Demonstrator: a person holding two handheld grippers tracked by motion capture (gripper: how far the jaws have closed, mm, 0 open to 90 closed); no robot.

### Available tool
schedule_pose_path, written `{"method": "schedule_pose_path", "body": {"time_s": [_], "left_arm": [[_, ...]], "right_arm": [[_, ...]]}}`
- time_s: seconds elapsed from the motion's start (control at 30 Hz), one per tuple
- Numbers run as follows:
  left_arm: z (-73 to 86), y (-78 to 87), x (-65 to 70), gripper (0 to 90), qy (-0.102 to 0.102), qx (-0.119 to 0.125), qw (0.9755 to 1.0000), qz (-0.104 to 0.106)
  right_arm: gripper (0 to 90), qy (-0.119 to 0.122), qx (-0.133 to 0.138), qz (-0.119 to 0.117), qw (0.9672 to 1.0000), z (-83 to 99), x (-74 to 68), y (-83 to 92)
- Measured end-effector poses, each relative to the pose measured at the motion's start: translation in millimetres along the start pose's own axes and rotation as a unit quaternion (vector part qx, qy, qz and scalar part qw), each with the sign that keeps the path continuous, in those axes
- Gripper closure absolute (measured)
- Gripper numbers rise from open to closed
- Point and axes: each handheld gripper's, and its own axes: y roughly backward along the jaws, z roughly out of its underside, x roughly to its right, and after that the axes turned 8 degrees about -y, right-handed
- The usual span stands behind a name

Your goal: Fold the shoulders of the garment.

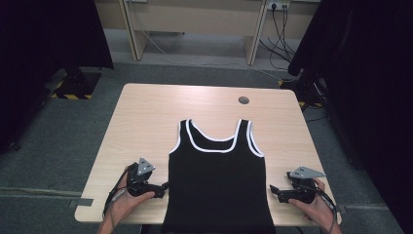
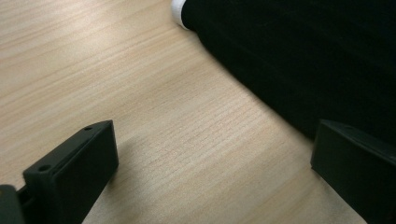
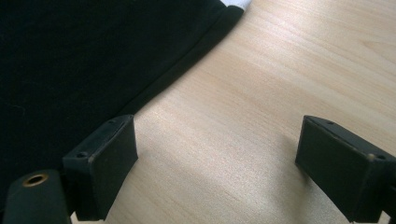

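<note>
A black tank top [image 1: 216, 183] with white trim lies flat on the light wooden table [image 1: 146, 117], neckline away from you and its hem hanging off the near edge. Your left gripper [image 1: 163, 187] rests just beside the top's left side, its jaws spread wide and grasping nothing. In the left gripper view, bare wood lies between the jaws, and the dark cloth [image 2: 303, 60] runs along by the right-hand jaw. Your right gripper [image 1: 273, 191] sits just off the top's right side, its jaws likewise spread apart. In the right gripper view, the cloth's edge [image 3: 93, 60] reaches the left-hand jaw, with bare wood between the two jaws.
</note>
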Motion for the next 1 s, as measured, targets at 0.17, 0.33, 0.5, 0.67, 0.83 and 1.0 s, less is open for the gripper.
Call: {"method": "schedule_pose_path", "body": {"time_s": [0.17, 0.33, 0.5, 0.67, 0.83, 1.0], "left_arm": [[0.0, 0.0, 0.0, 0.0, 0.000, 0.000, 1.0000, 0.000], [0.0, 0.0, 0.0, 0.0, 0.000, 0.000, 1.0000, 0.000], [0.0, 0.0, 0.0, 0.0, 0.000, 0.000, 1.0000, 0.000], [-0.1, 0.2, -0.3, 0.0, 0.000, 0.000, 1.0000, 0.002], [-0.1, 0.7, -3.5, 1.2, 0.007, 0.005, 0.9999, 0.006], [-0.8, 0.5, -4.4, 1.7, 0.010, 0.006, 0.9999, 0.006]], "right_arm": [[12.9, 0.000, -0.001, -0.001, 1.0000, 0.0, 0.1, 0.0], [12.9, 0.000, -0.001, -0.001, 1.0000, 0.0, 0.0, 0.0], [12.9, 0.000, -0.001, -0.001, 1.0000, -0.1, 0.0, 0.0], [12.8, 0.000, -0.001, -0.001, 1.0000, -0.2, 0.0, -0.1], [12.6, -0.001, -0.001, 0.000, 1.0000, -0.5, -0.2, -0.4], [12.6, -0.001, -0.001, 0.000, 1.0000, -0.6, -0.2, -0.4]]}}
